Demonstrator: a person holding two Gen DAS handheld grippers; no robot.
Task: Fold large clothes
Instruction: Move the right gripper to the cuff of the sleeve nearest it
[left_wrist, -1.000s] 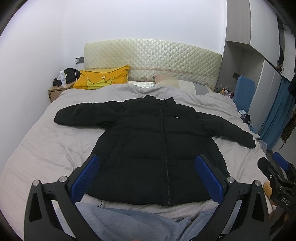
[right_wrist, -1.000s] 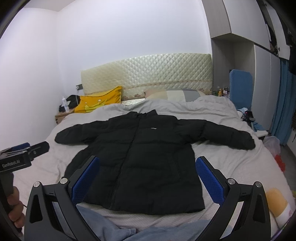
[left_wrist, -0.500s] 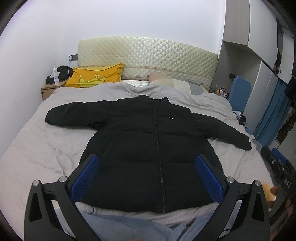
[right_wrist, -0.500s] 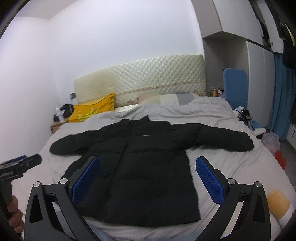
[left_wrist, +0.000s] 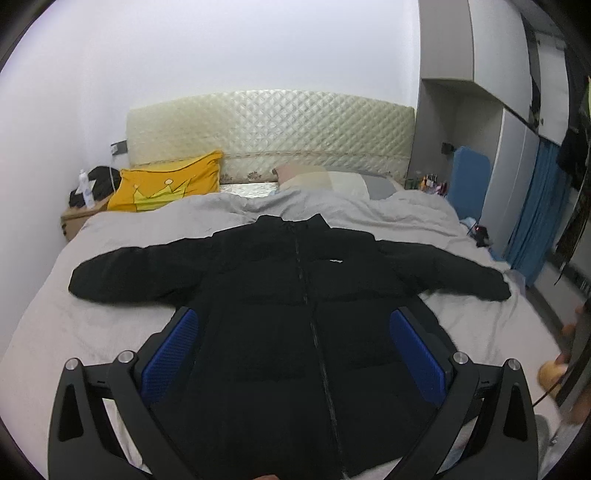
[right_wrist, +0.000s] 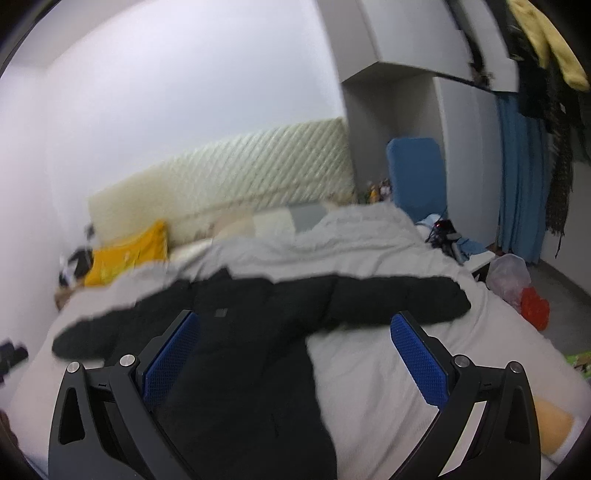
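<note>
A black puffer jacket (left_wrist: 295, 295) lies flat, front up and zipped, on the grey bed (left_wrist: 92, 325), with both sleeves spread out to the sides. My left gripper (left_wrist: 295, 332) is open and empty above the jacket's lower body. My right gripper (right_wrist: 295, 336) is open and empty, above the jacket's (right_wrist: 258, 332) right side, with its right sleeve (right_wrist: 399, 299) stretched ahead. The right wrist view is blurred.
A yellow pillow (left_wrist: 166, 186) and other pillows (left_wrist: 325, 181) lie by the quilted headboard (left_wrist: 269, 125). A nightstand with a bottle (left_wrist: 85, 192) stands at the far left. A blue chair (right_wrist: 417, 173), bags (right_wrist: 513, 277) and a curtain are to the right of the bed.
Both grippers have moved forward and lower over the jacket. The right gripper has swung right toward the right sleeve. Both stay open.
</note>
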